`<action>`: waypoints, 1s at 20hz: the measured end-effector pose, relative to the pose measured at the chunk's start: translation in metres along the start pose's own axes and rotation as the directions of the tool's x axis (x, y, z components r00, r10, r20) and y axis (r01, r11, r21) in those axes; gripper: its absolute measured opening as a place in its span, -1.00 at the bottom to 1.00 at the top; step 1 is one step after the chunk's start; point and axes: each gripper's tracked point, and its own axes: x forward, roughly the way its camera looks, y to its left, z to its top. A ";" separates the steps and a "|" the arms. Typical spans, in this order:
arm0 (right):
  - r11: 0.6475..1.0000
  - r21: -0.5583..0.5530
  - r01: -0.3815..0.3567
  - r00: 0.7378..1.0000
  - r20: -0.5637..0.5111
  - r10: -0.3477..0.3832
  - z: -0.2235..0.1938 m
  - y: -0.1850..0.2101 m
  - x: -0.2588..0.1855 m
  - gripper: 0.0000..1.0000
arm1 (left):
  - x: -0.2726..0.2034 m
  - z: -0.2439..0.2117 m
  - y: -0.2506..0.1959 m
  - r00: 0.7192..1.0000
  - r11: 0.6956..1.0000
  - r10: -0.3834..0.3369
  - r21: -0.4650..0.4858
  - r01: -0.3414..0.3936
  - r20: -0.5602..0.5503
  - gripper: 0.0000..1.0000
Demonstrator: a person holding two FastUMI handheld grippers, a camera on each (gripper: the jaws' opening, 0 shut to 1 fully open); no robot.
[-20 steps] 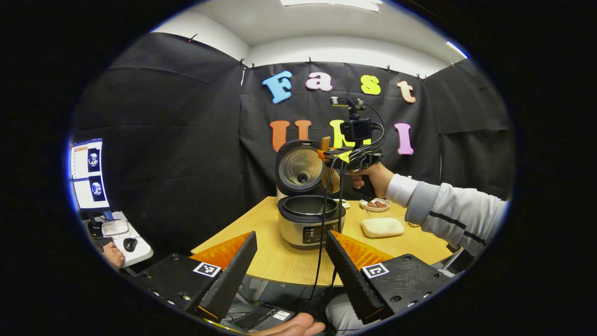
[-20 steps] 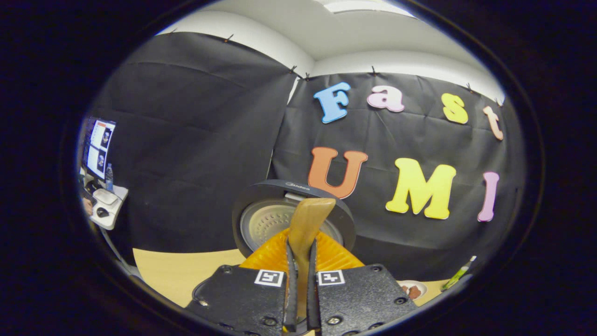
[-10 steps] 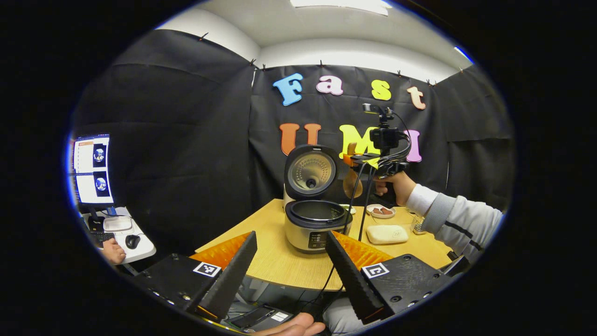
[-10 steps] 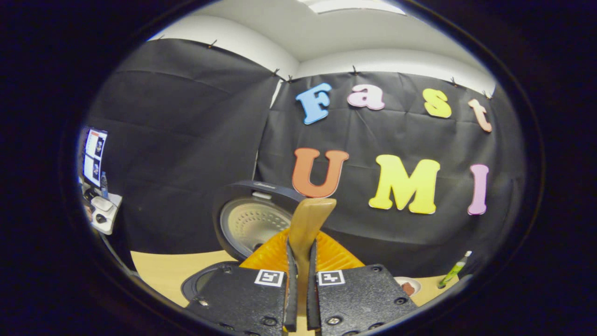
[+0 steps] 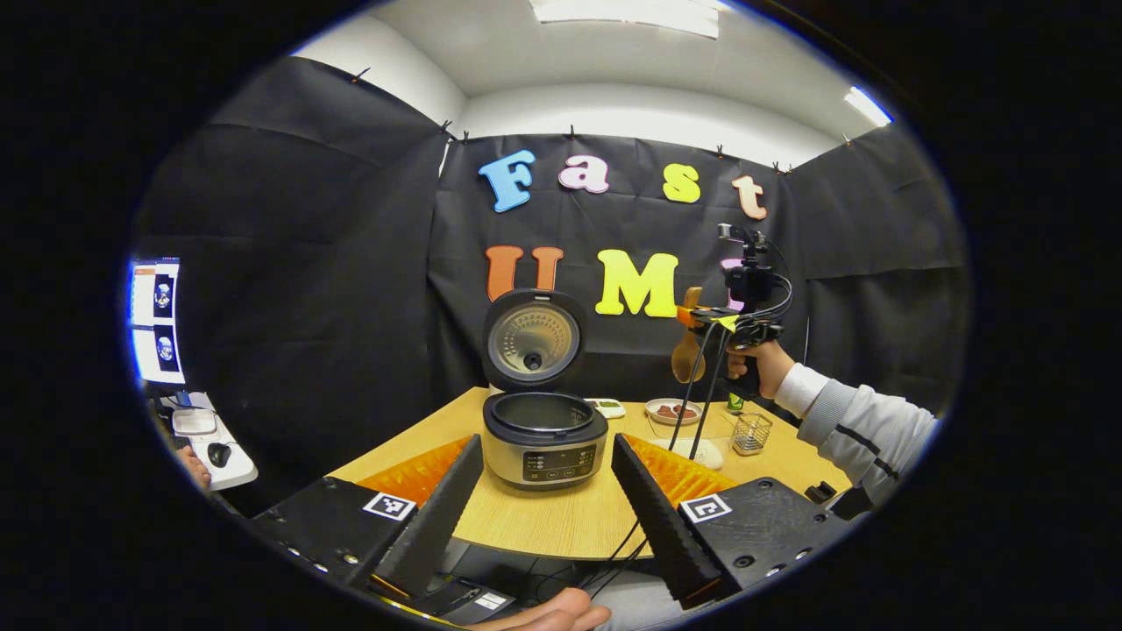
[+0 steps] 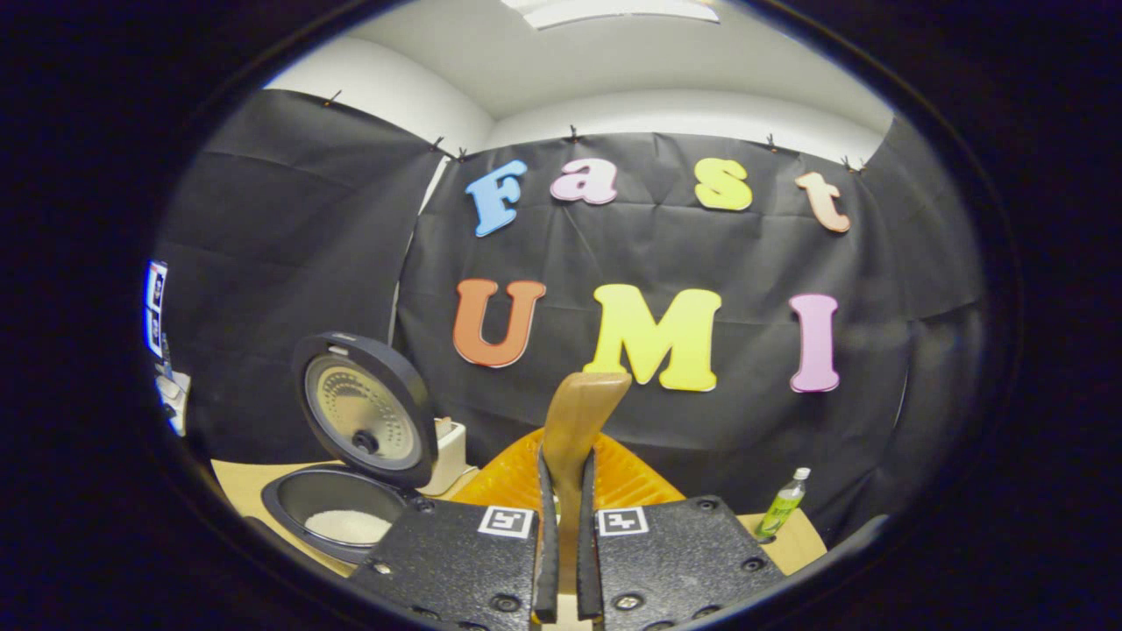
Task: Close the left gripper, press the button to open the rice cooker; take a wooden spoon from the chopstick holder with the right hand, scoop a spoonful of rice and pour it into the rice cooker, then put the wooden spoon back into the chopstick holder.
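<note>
The rice cooker (image 5: 542, 438) stands open on the wooden table (image 5: 561, 517), its lid (image 5: 532, 337) tipped up. In the right gripper view the rice cooker's pot (image 6: 337, 517) holds a patch of white rice (image 6: 348, 526). My right gripper (image 6: 565, 473) is shut on the wooden spoon's handle (image 6: 578, 412). From the left gripper view, the right gripper (image 5: 706, 315) hangs right of the cooker with the wooden spoon (image 5: 685, 361) bowl-down, above the mesh chopstick holder (image 5: 752, 431). My left gripper (image 5: 545, 443) stands open near the table's front edge, nothing between its fingers.
A dish of brown pieces (image 5: 671, 410), a small white dish (image 5: 607, 406) and a pale lump (image 5: 703, 452) lie right of the cooker. A green bottle (image 6: 780, 501) stands at the far right. Cables (image 5: 692, 412) hang from the right gripper. A monitor (image 5: 158, 320) glows at far left.
The right gripper carried the spoon rightward from over the cooker to above the mesh holder. The cooker slid to the left in the right gripper view. The left gripper stayed open.
</note>
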 end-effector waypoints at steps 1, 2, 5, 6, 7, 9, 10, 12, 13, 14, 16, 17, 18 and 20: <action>1.000 -0.011 0.015 1.000 0.004 -0.015 0.000 -0.016 -0.005 -0.72 | 0.002 -0.002 -0.008 1.000 1.000 -0.006 0.002 0.006 0.001 0.89; 0.999 -0.017 0.034 0.999 0.006 -0.034 -0.002 -0.032 -0.012 -0.73 | 0.003 -0.001 -0.013 1.000 1.000 -0.012 0.004 0.012 -0.001 0.89; 0.998 0.012 0.066 0.998 0.005 -0.066 -0.010 -0.073 -0.032 -0.72 | 0.011 0.001 -0.027 1.000 1.000 -0.022 0.002 0.022 0.000 0.89; 0.997 0.025 0.078 0.997 0.007 -0.078 -0.014 -0.087 -0.039 -0.72 | 0.014 0.001 -0.036 0.999 0.999 -0.034 -0.003 0.034 0.000 0.89; 0.995 0.035 0.097 0.995 0.011 -0.097 -0.018 -0.102 -0.045 -0.72 | 0.017 0.001 -0.043 0.999 0.999 -0.045 -0.005 0.045 0.001 0.89; 0.990 0.044 0.137 0.991 0.003 -0.137 -0.030 -0.131 -0.054 -0.71 | 0.022 0.004 -0.053 0.998 0.998 -0.059 -0.004 0.059 0.001 0.89; 0.987 0.047 0.155 0.988 -0.009 -0.154 -0.038 -0.144 -0.057 -0.70 | 0.022 0.005 -0.057 0.998 0.998 -0.066 -0.001 0.066 0.000 0.89; 0.983 0.050 0.177 0.984 -0.030 -0.175 -0.051 -0.165 -0.060 -0.70 | 0.022 0.003 -0.066 0.997 0.997 -0.082 0.011 0.082 -0.007 0.89; 0.981 0.055 0.185 0.982 -0.033 -0.184 -0.055 -0.174 -0.062 -0.70 | 0.022 0.004 -0.070 0.996 0.996 -0.089 0.020 0.089 -0.010 0.89; 0.979 0.061 0.195 0.981 -0.037 -0.193 -0.059 -0.181 -0.063 -0.69 | 0.023 0.005 -0.072 0.996 0.995 -0.092 0.031 0.092 -0.011 0.89; 0.976 0.079 0.203 0.978 -0.056 -0.199 -0.070 -0.188 -0.063 -0.67 | 0.024 0.006 -0.075 0.996 0.995 -0.090 0.045 0.091 -0.012 0.89; 0.976 0.087 0.202 0.978 -0.065 -0.197 -0.076 -0.189 -0.063 -0.67 | 0.024 0.006 -0.076 0.996 0.995 -0.090 0.047 0.091 -0.013 0.89; 0.973 0.096 0.210 0.977 -0.068 -0.204 -0.078 -0.192 -0.062 -0.66 | 0.025 0.005 -0.077 0.996 0.995 -0.093 0.046 0.093 -0.015 0.89; 0.968 0.110 0.224 0.974 -0.071 -0.217 -0.085 -0.198 -0.061 -0.65 | 0.025 0.003 -0.079 0.995 0.995 -0.094 0.040 0.094 -0.017 0.89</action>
